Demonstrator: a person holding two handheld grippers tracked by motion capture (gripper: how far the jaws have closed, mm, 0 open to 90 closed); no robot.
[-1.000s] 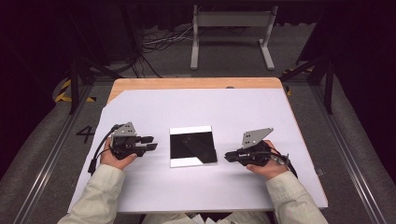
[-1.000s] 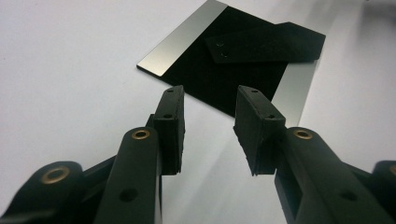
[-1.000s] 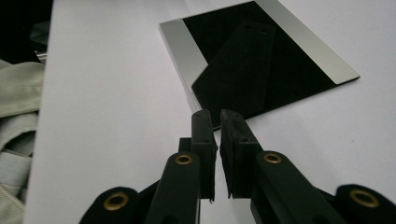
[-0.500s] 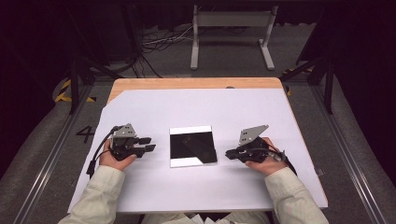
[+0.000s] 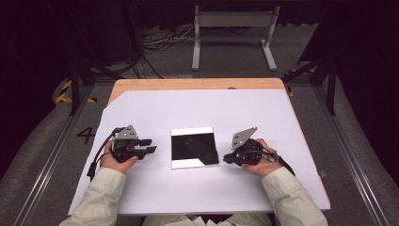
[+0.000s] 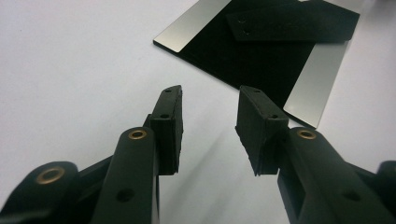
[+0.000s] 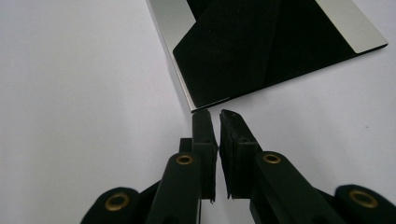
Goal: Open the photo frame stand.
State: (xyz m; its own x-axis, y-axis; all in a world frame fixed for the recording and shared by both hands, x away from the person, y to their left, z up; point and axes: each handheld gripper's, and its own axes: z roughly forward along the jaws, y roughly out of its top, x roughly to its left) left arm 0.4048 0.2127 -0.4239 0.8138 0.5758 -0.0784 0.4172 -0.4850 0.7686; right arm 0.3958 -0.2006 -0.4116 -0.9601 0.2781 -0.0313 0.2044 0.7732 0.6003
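Left gripper view looks along the left tool [image 6: 210,100], whose two black jaws stand well apart with nothing between them, only bare white surface showing through the gap. Just beyond the jaw tips lies a flat square plate [image 6: 261,51] with a glossy black middle and a silvery strip along two opposite edges; the tool is near its corner but apart from it. Right gripper view shows the right tool [image 7: 215,113] with its jaws nearly together, a thin slit left between the pads and nothing held in it. Those tips sit just beside the near corner of the plate [image 7: 243,51], very close to its edge; whether they touch it cannot be told. From the high view, the left tool [image 5: 149,145] rests low over the white sheet [image 5: 202,108] at the plate's left, held in the person's left hand [image 5: 113,159], with a cable trailing off toward the sheet's edge. The right tool [image 5: 227,159] lies at the plate's right, held in the right hand [image 5: 261,162], with a grey three-cornered plate on top of it. The square plate [image 5: 194,147] lies flat at the middle of the sheet, between the two tools. The sheet covers most of the wooden counter [image 5: 197,84], whose far edge shows as a bare strip.
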